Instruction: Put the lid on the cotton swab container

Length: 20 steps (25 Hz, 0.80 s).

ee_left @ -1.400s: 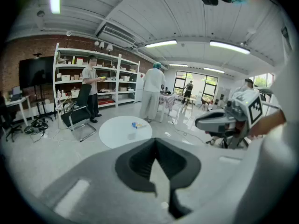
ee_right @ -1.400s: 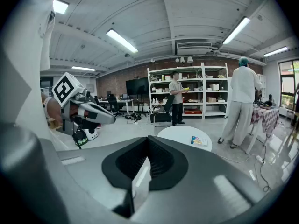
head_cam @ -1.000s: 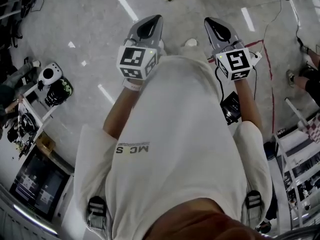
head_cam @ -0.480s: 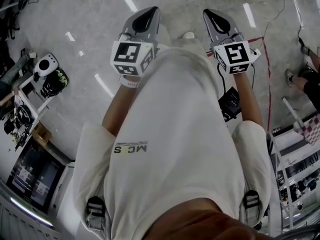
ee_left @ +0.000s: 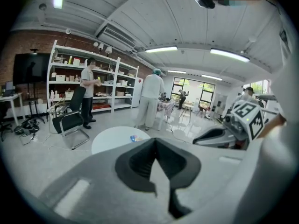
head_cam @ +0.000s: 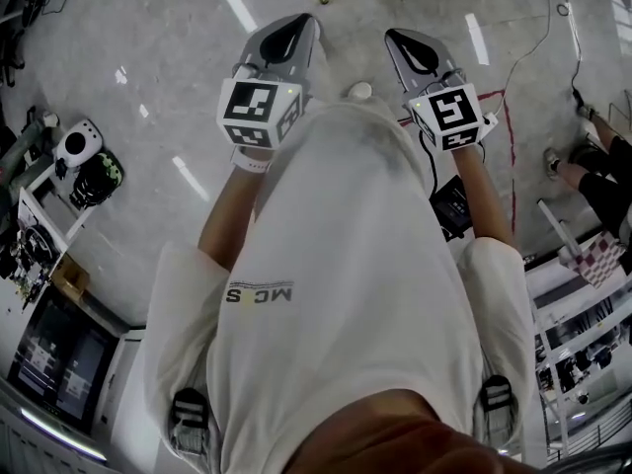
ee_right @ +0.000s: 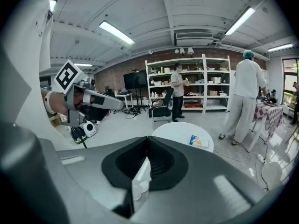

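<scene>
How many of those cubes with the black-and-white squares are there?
2. The left cube sits on the left gripper, the right cube on the right gripper. None looks hidden.

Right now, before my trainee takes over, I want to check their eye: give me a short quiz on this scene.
1. True or false: the grey left gripper is shut on a lid.
2. What lies on the round white table? A) a mug B) a small colourful flat item C) a laptop
3. Fill in: the grey right gripper is ____.
Key: 1 false; 2 B; 3 shut
</scene>
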### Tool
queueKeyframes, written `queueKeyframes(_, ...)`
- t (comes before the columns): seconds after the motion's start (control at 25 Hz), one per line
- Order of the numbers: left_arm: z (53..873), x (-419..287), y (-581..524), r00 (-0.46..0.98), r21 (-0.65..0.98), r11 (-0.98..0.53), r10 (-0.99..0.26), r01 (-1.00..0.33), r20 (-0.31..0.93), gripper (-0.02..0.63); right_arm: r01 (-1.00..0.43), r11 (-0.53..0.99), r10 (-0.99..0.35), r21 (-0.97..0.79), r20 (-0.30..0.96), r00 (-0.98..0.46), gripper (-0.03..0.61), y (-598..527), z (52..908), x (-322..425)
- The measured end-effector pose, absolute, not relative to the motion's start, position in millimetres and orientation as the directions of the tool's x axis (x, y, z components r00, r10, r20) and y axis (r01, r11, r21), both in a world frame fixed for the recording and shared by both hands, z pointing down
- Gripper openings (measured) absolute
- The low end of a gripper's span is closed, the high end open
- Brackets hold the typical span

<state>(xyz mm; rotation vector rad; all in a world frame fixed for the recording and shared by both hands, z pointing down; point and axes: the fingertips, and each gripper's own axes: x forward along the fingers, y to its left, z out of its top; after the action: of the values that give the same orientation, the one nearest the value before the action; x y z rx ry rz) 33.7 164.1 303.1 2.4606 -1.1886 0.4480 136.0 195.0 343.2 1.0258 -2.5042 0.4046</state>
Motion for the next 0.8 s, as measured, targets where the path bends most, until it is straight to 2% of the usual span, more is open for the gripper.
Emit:
queueKeyframes(0.48, 303.2, -42.0, -20.4, 0.674, 0.209, -0.658, -0.608, -0.723, 0.419, 0.0, -0.752, 0.656, -0.617, -0.066, 0.527, -0.584, -0.003, 13.7, 337.7, 55.5)
queueKeyframes(0.8, 333.9, -54.0, -70.3, 0.723, 0.262, -0.695, -0.529, -0.669, 0.443, 0.0, -0.783, 0.618, -0.618, -0.07, 0.572, -0.539, -0.003, -39.2, 358.3, 32.0)
